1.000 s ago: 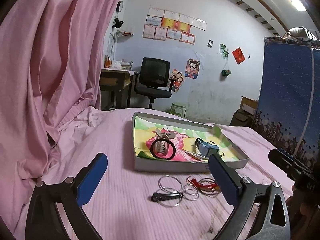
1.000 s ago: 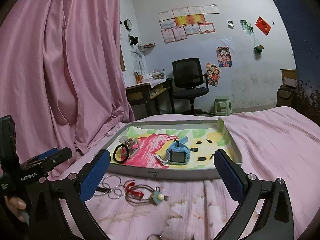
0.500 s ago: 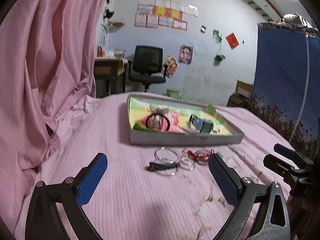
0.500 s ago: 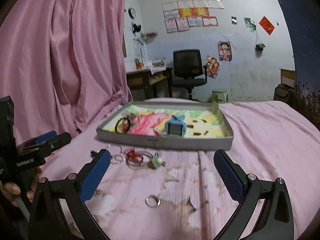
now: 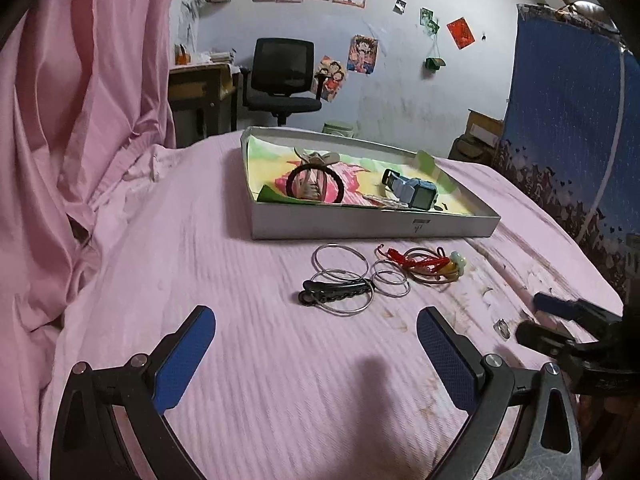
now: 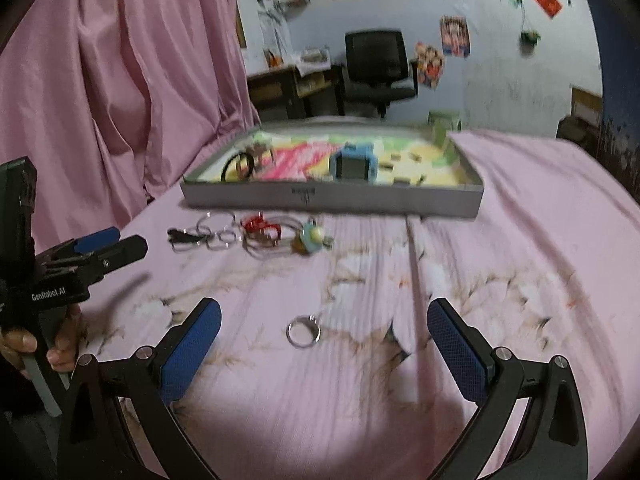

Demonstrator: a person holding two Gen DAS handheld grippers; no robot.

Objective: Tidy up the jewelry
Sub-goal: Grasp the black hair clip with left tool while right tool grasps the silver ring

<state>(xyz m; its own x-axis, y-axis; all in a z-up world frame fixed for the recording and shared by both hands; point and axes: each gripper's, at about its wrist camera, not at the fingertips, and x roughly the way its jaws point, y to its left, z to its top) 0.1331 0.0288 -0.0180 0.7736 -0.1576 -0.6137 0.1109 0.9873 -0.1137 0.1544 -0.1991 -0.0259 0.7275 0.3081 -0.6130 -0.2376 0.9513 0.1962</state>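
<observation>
A shallow grey box (image 5: 372, 226) (image 6: 332, 200) lies on the pink bed and holds a black hair tie (image 5: 316, 184), a beige clip and a blue watch (image 5: 416, 194) (image 6: 354, 162). In front of it lie silver bangles (image 5: 342, 276), a black hair clip (image 5: 334, 292) (image 6: 182, 236) and a red cord bracelet with a bead charm (image 5: 432, 266) (image 6: 280, 236). A small silver ring (image 6: 304, 332) lies nearer, between my right gripper's fingers. My left gripper (image 5: 316, 344) is open and empty, short of the bangles. My right gripper (image 6: 324, 340) is open and empty above the ring.
A pink curtain (image 5: 80, 100) hangs along the left side. A blue patterned panel (image 5: 568, 120) stands at the right. A desk and black office chair (image 5: 286, 76) stand beyond the bed. The bedsheet (image 5: 280, 380) is wrinkled at the left.
Both grippers have drawn back and tilted down toward the bed. The loose jewelry now sits higher in both views and the small ring has come between the right fingers.
</observation>
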